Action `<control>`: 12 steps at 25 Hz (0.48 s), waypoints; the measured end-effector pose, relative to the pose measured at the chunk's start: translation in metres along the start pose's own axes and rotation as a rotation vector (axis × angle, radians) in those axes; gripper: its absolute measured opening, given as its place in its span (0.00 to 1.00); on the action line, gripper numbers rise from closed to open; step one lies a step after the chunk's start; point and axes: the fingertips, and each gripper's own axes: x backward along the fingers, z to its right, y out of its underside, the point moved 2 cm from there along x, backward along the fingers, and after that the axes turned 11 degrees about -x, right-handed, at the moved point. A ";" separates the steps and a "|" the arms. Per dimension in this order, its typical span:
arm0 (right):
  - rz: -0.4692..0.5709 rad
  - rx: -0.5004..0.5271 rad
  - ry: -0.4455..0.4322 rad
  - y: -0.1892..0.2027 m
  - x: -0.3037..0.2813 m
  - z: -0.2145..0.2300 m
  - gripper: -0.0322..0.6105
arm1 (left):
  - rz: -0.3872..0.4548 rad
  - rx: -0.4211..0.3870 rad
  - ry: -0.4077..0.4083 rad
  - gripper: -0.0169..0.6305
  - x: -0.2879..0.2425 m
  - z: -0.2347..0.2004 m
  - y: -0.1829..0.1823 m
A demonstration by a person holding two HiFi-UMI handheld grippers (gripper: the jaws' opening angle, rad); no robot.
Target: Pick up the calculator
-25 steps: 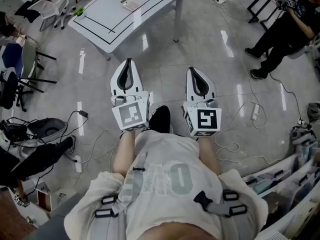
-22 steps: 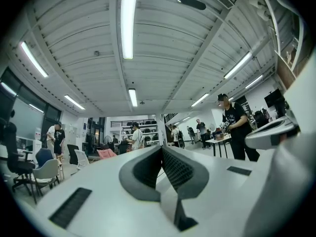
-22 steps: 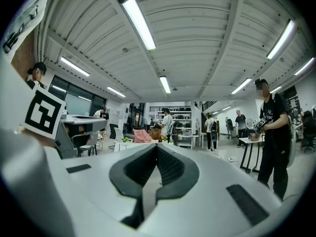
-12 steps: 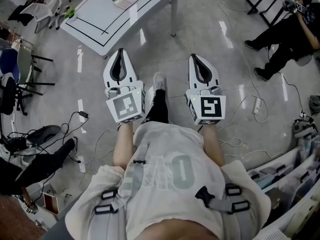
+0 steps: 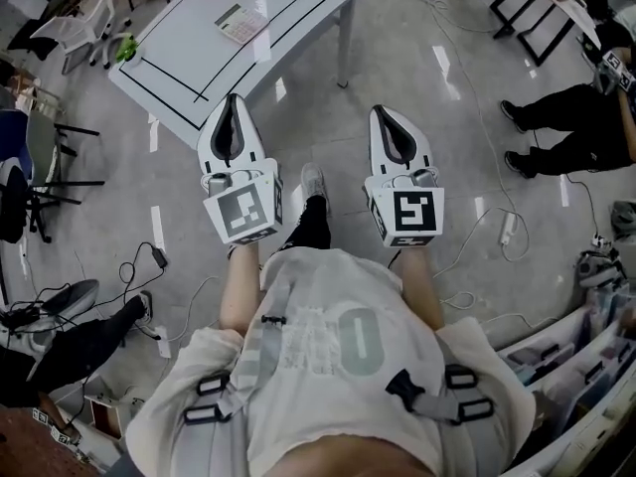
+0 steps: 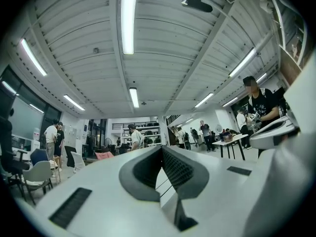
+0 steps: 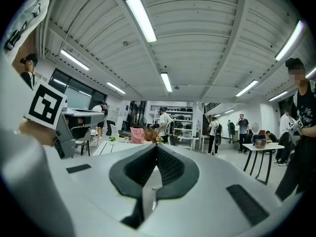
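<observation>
Table (image 5: 189,78) now nearer, calculator (image 5: 241,24) at eleven o'clock; left gripper (image 5: 233,103) and right gripper (image 5: 384,115) both closed, empty, approach unfinished.

White table (image 5: 298,8) with black outline, pale calculator (image 5: 241,23), white left tool (image 5: 232,100) and right tool (image 5: 381,112), black-and-white marker cubes (image 5: 241,215), grey floor (image 5: 427,68)

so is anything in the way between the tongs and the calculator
Nothing visible. The calculator lies on the white table, with only bare tabletop between it and the left tongs. The right tongs hang over floor.
</observation>
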 end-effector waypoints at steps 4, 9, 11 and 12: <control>-0.005 -0.014 -0.010 -0.003 -0.061 0.017 0.06 | 0.011 -0.004 -0.008 0.06 -0.059 -0.013 0.008; 0.004 -0.022 -0.025 -0.018 -0.158 0.037 0.06 | 0.025 0.003 -0.032 0.06 -0.149 -0.039 0.016; 0.006 -0.022 -0.027 -0.024 -0.198 0.044 0.06 | 0.017 0.004 -0.037 0.06 -0.185 -0.049 0.023; 0.007 -0.021 -0.030 -0.026 -0.217 0.047 0.06 | 0.012 0.002 -0.043 0.06 -0.201 -0.055 0.027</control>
